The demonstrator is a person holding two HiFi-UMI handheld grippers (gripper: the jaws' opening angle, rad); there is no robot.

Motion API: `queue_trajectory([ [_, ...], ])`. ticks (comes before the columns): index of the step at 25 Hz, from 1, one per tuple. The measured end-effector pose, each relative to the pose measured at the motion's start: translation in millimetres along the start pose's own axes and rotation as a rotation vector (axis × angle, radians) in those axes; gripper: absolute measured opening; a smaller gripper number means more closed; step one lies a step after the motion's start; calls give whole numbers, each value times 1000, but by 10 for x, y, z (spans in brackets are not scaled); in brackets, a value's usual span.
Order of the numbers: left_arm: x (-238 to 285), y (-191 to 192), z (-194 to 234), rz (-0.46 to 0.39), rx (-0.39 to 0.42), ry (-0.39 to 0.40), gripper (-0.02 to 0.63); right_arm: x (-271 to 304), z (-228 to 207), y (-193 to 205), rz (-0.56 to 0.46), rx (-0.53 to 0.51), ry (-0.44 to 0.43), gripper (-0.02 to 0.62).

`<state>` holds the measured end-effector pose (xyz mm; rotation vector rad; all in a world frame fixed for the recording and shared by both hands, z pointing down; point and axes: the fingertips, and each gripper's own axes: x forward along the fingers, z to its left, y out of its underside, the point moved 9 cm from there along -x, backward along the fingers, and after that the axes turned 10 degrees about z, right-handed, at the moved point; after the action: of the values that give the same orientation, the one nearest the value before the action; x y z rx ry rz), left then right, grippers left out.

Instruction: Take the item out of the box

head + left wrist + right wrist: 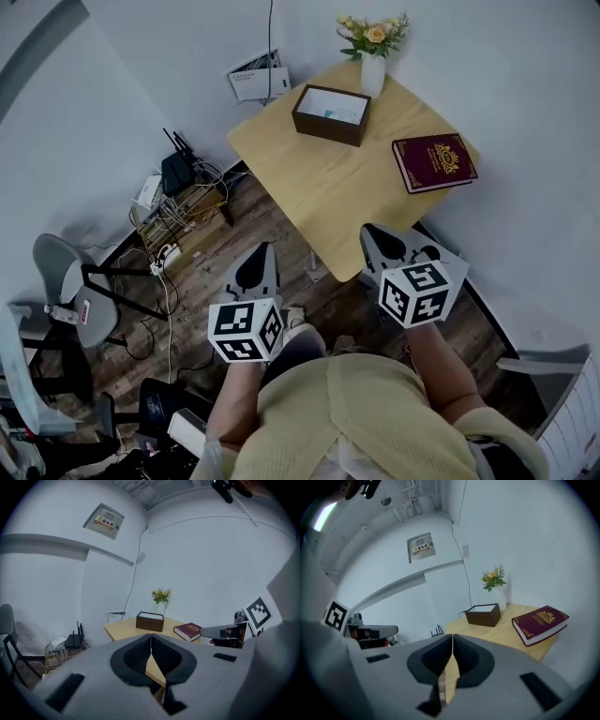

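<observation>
the left gripper [151, 637] and right gripper [452, 639] both have their jaws pressed together on nothing, short of the table's [319, 192] near corner. the box [330, 114] sits at the far side with a pale item [335, 109] inside and a vase [373, 73] just beside it. a careless reach could tip the vase or drag the box.

walls [141, 56]: white | floor [272, 234]: dark wood planks | table [328, 192]: light wood, in corner | chair [56, 258]: grey, at left

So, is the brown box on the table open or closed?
Open. The box has no lid on it, and the head view shows a pale item inside.
</observation>
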<state>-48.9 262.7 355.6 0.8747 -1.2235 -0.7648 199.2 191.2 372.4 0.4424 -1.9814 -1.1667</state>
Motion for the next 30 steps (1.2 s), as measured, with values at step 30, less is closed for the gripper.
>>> queue_trajectory([
  [30,1078,-589,1216,64,56,190,23,1285,188,-570,47,54,156,31],
])
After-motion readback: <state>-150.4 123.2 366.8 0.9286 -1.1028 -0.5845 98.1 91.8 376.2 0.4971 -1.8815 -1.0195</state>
